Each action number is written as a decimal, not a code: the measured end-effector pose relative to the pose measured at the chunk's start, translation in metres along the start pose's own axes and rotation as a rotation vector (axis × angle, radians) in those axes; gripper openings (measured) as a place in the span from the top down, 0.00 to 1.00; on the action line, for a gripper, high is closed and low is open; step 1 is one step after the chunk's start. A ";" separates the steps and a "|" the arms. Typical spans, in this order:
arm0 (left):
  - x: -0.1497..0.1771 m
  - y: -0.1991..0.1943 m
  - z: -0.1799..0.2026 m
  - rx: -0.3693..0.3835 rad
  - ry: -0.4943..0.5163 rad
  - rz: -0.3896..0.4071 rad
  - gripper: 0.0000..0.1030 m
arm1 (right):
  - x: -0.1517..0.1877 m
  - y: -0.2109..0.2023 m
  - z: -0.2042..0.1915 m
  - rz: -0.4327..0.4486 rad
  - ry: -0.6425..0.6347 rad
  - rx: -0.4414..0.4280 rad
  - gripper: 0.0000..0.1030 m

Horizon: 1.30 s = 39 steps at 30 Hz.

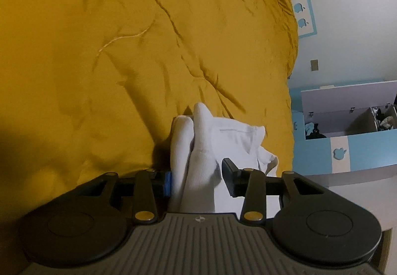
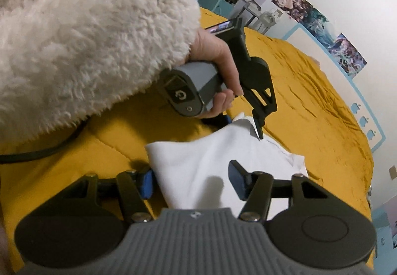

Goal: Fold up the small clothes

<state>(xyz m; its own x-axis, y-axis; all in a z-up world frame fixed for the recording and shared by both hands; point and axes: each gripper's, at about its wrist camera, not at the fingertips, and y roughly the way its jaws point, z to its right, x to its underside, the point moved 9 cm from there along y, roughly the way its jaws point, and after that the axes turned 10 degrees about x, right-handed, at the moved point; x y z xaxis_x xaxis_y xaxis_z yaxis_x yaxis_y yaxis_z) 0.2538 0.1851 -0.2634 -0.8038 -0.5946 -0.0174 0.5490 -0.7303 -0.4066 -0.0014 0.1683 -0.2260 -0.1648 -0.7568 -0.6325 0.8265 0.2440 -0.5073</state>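
A small white garment (image 2: 213, 158) lies on the mustard-yellow bedspread (image 1: 124, 51). In the left wrist view its cloth (image 1: 198, 151) rises bunched between the jaws of my left gripper (image 1: 197, 179), which stand open around it. My right gripper (image 2: 192, 182) is open too, with the near white edge of the garment lying between its jaws. In the right wrist view the left gripper (image 2: 248, 123) is held by a hand in a fluffy cream sleeve (image 2: 86, 34) at the garment's far edge.
The bedspread (image 2: 310, 106) is wrinkled and ends at the right near a white wall with blue apple stickers (image 1: 299, 8). A blue and white cabinet (image 1: 347, 126) with an open compartment of clutter stands right of the bed. A black cable (image 2: 37, 153) lies on the bed.
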 end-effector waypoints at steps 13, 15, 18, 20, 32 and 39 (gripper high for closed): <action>0.003 -0.008 0.004 0.003 -0.049 0.078 0.84 | 0.002 -0.012 0.042 -0.040 0.295 -0.125 0.93; 0.003 -0.010 0.012 0.019 -0.056 0.092 0.85 | 0.005 -0.022 0.052 -0.037 0.355 -0.121 0.93; 0.005 -0.012 0.036 -0.021 -0.016 0.131 0.85 | 0.010 -0.033 0.082 -0.038 0.470 -0.119 0.93; 0.008 -0.009 0.056 -0.028 0.029 0.150 0.85 | 0.017 -0.039 0.103 -0.036 0.535 -0.101 0.93; 0.043 0.069 0.169 -0.098 0.204 0.127 0.85 | 0.099 -0.089 0.197 -0.044 0.844 0.008 0.93; 0.069 0.146 0.211 -0.132 0.298 0.039 0.85 | 0.157 -0.112 0.249 -0.045 0.948 0.100 0.93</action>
<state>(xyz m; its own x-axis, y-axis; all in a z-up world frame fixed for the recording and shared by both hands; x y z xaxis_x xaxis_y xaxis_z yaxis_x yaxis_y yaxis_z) 0.3271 -0.0334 -0.1310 -0.8254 -0.4824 -0.2934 0.5615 -0.6475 -0.5151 0.0145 -0.1289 -0.1225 -0.5291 0.0533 -0.8469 0.8437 0.1402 -0.5182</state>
